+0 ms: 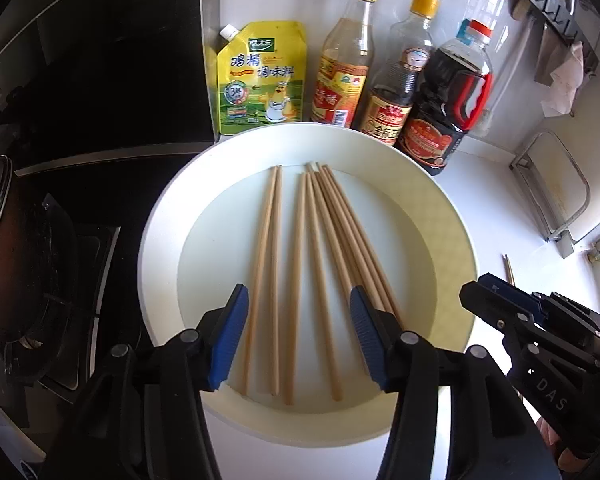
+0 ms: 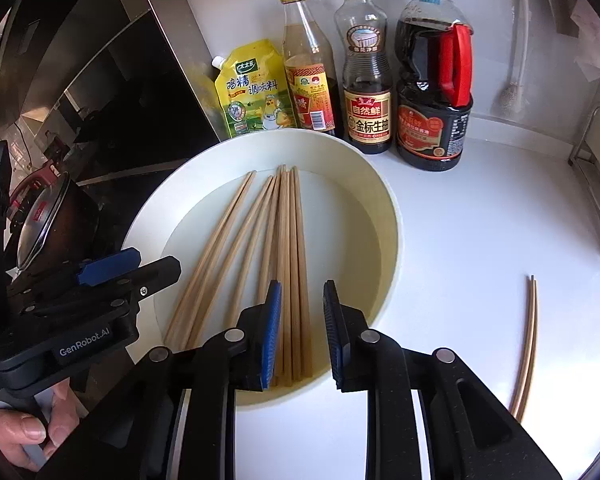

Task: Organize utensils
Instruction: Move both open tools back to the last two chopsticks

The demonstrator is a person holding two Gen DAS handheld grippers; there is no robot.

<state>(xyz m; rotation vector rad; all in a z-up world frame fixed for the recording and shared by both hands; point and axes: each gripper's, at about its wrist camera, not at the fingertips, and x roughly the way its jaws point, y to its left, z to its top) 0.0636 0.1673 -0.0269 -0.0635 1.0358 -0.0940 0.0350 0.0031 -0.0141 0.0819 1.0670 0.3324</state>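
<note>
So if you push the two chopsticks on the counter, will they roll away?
The pair looks thin, rounded and wooden, so probably light, stiff and apt to roll on the smooth white counter. Lying flat, they may slip when pinched.

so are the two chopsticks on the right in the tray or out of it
Out. The pair of chopsticks lies on the white counter, right of the tray and apart from its rim; the rest lie inside it.

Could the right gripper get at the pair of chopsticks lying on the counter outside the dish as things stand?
Probably yes. The pair of chopsticks lies alone on bare white counter, to the right of the dish, with nothing around it. The right gripper hangs over the dish with nothing held, jaws apart.
</note>
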